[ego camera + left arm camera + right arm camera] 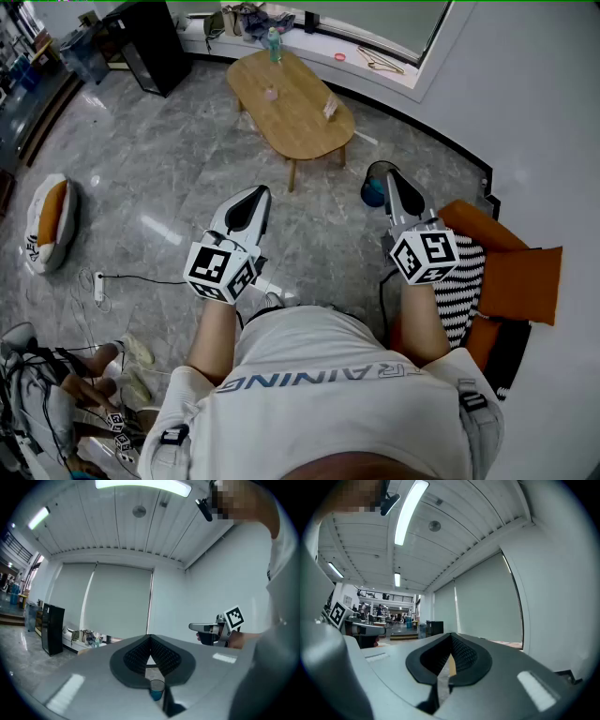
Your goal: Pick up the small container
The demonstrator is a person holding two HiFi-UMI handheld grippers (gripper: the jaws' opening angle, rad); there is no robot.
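A small pinkish container stands on the oval wooden table, far ahead across the floor. A green bottle and another small item share the tabletop. I hold both grippers at waist height, well short of the table and pointing toward it. The left gripper is shut, with its pads meeting in the left gripper view and nothing between them. The right gripper is also shut and empty. A small blue cup-like thing shows low under the left jaws; I cannot tell where it stands.
Orange cushions and a striped cloth lie at my right. A blue round thing sits by the right gripper. A pet bed and a power strip lie on the marble floor at left. A black cabinet stands at the back.
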